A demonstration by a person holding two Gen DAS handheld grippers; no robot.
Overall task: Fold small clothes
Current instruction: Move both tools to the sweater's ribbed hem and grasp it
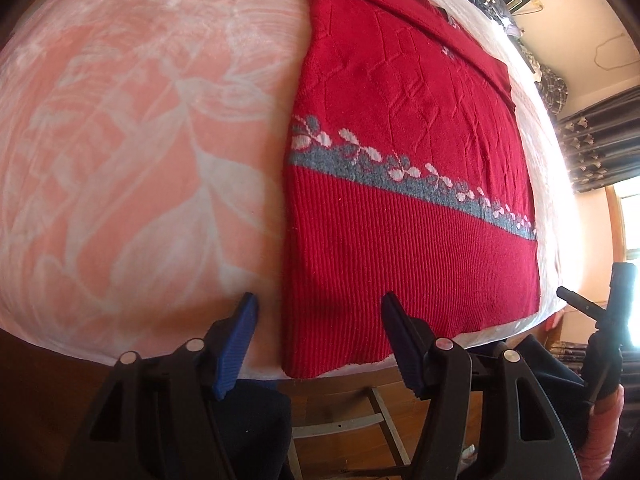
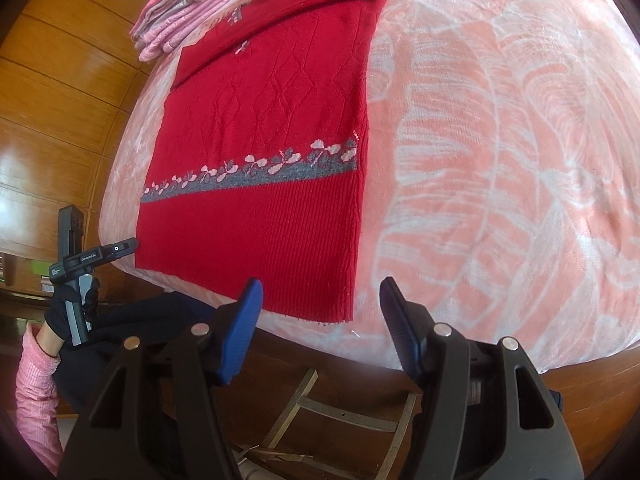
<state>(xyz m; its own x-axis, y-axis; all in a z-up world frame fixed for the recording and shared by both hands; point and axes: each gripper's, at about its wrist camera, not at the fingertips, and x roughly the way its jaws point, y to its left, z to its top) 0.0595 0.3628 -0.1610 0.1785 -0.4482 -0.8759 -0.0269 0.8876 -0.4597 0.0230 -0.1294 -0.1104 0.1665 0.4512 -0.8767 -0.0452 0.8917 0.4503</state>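
A red knit sweater with a grey band and pink flowers lies flat on a pink-and-white blanket. A folded-in part runs slantwise across its far end. My left gripper is open at the near edge, its fingers either side of the hem's left corner, just above it. My right gripper is open too and straddles the hem's right corner without touching. Nothing is held. A black-gloved hand with a pink sleeve holds the left gripper's handle.
Folded pink clothes are stacked at the far edge beyond the sweater. Wooden panels stand to the left, dark curtains and a window to the right. A metal frame shows below the blanket's near edge.
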